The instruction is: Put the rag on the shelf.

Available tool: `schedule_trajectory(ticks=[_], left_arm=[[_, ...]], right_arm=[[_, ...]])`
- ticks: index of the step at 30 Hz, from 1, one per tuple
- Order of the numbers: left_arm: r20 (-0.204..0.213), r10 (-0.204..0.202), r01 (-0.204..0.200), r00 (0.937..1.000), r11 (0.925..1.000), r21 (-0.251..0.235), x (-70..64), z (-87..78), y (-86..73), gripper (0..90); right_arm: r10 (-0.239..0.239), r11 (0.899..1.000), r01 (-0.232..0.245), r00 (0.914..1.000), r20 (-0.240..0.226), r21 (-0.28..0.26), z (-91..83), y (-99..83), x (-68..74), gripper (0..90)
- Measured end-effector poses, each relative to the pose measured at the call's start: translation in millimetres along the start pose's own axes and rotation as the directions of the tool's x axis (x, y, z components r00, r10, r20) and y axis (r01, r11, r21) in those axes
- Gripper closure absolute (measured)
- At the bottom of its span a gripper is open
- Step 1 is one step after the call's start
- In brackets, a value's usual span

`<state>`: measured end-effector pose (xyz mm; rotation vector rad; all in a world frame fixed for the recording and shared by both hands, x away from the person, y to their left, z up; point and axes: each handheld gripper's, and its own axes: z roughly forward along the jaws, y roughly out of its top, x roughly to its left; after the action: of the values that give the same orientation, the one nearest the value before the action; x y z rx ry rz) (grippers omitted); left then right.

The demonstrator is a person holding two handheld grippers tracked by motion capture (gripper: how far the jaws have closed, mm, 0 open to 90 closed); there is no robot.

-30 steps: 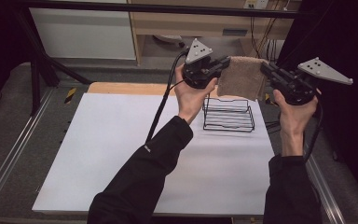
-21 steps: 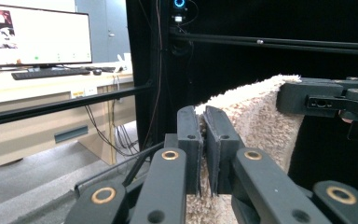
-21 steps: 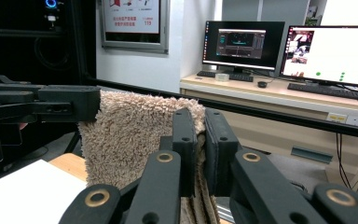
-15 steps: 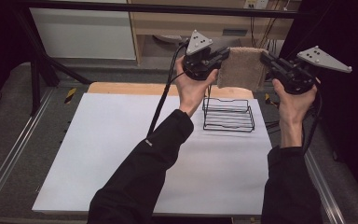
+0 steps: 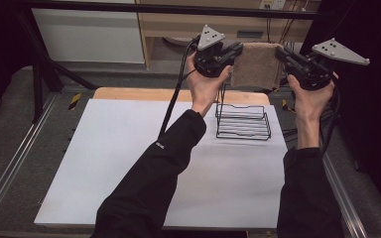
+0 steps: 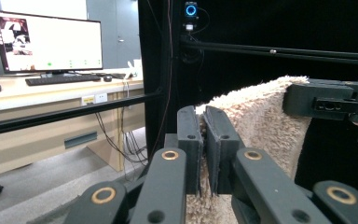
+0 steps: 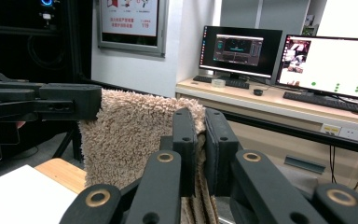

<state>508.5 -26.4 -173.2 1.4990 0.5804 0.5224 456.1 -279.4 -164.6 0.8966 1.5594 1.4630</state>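
Both claws, left (image 5: 234, 49) and right (image 5: 281, 52), clamp the towel (image 5: 256, 64), stretched above the rack (image 5: 243, 121). Likely next: lower and drape it over the rack.

You're working in a lab, a recording rig by the look of it: black curtains hang around you, and a black metal frame (image 5: 168, 8) boxes in the white surface (image 5: 129, 163). A small camera with a glowing blue ring (image 6: 190, 10) sits up on that frame, aimed your way. Beyond the rig, a long wooden desk (image 7: 279, 100) carries monitors (image 7: 240, 49) running software, with keyboards (image 6: 58, 80) and a mouse, cables trailing beneath.
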Motion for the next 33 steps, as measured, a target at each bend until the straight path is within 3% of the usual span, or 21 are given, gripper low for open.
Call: schedule_trajectory(ticks=[7, 16, 23, 33], left_arm=[[-0.029, 0.048, -0.048, 0.9984, 0.9987, 0.019, 2.9, 12.2, 6.7, 85.0], [-0.032, 0.023, -0.022, 0.9992, 0.9994, 0.027, 12.6, 25.4, -1.6, 85.0], [-0.030, 0.031, -0.030, 0.9991, 0.9988, 0.038, 19.6, 32.7, -11.0, 85.0], [-0.003, 0.046, -0.046, 0.9989, 0.9963, 0.072, 20.4, 31.5, -24.4, 85.0]], right_arm=[[0.007, 1.000, -0.007, 1.0000, 0.006, 0.002, 9.4, 0.1, -8.4, 84.5], [-0.006, 1.000, 0.006, 1.0000, 0.008, 0.017, 23.7, -7.3, -19.1, 84.5], [-0.019, 0.999, 0.019, 0.9998, 0.010, 0.032, 34.3, -13.6, -25.3, 84.5], [-0.010, 0.998, 0.011, 0.9999, -0.007, 0.065, 34.5, -29.6, -26.8, 84.4]])
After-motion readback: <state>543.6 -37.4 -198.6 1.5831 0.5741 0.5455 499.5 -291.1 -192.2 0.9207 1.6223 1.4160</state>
